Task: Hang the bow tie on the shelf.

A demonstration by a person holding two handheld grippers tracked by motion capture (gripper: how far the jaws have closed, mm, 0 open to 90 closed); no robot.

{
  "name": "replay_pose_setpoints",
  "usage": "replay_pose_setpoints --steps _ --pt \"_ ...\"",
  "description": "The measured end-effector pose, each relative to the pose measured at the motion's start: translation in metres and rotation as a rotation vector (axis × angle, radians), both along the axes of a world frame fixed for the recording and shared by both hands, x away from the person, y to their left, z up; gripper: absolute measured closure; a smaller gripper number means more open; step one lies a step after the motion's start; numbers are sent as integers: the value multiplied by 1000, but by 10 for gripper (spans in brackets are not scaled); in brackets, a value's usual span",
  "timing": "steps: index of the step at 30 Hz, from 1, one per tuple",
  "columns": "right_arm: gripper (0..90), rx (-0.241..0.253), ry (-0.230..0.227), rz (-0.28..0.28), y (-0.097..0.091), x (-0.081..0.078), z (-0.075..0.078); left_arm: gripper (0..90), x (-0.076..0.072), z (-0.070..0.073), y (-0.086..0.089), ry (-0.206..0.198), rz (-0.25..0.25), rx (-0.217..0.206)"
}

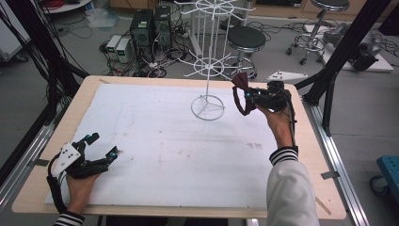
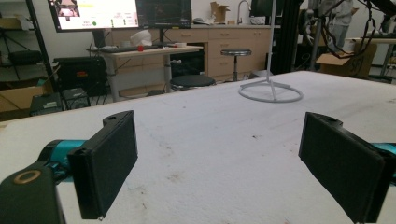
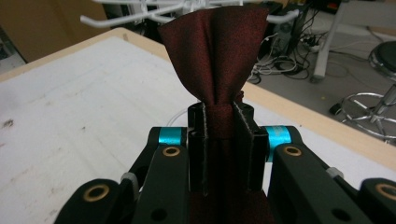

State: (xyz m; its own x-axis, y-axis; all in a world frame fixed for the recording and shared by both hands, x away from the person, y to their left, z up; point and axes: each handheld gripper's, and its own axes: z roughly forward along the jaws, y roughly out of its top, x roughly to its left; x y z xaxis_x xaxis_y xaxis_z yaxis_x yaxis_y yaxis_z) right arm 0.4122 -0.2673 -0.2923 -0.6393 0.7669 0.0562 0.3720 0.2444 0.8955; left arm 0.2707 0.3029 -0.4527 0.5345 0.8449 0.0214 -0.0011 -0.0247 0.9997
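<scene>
A dark red bow tie [image 1: 240, 81] hangs from my right gripper [image 1: 248, 96], which is held above the table's far right part, just right of the white wire rack [image 1: 207, 66]. In the right gripper view the jaws are shut on the bow tie [image 3: 215, 51] at its middle knot, and its fabric fans out above the right gripper [image 3: 219, 121]. The strap loop dangles below it in the high view. My left gripper [image 1: 104, 145] rests low at the table's near left corner, open with nothing between its fingers [image 2: 109, 161].
The white rack's ring base [image 1: 207, 108] stands on the white mat [image 1: 155, 141] at the back centre; it appears as a ring base [image 2: 271, 92] ahead of the left gripper. Stools [image 1: 245, 40], computer boxes and cables lie on the floor beyond the table.
</scene>
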Motion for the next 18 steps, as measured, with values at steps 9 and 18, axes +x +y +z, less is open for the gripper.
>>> replay_pose_setpoints --steps 9,18 --pt "771 2 -28 -40 5 1 17 119 0 0 0 0 1 -6" --pt "770 10 -50 -45 12 4 28 119 0 0 0 1 2 -9"
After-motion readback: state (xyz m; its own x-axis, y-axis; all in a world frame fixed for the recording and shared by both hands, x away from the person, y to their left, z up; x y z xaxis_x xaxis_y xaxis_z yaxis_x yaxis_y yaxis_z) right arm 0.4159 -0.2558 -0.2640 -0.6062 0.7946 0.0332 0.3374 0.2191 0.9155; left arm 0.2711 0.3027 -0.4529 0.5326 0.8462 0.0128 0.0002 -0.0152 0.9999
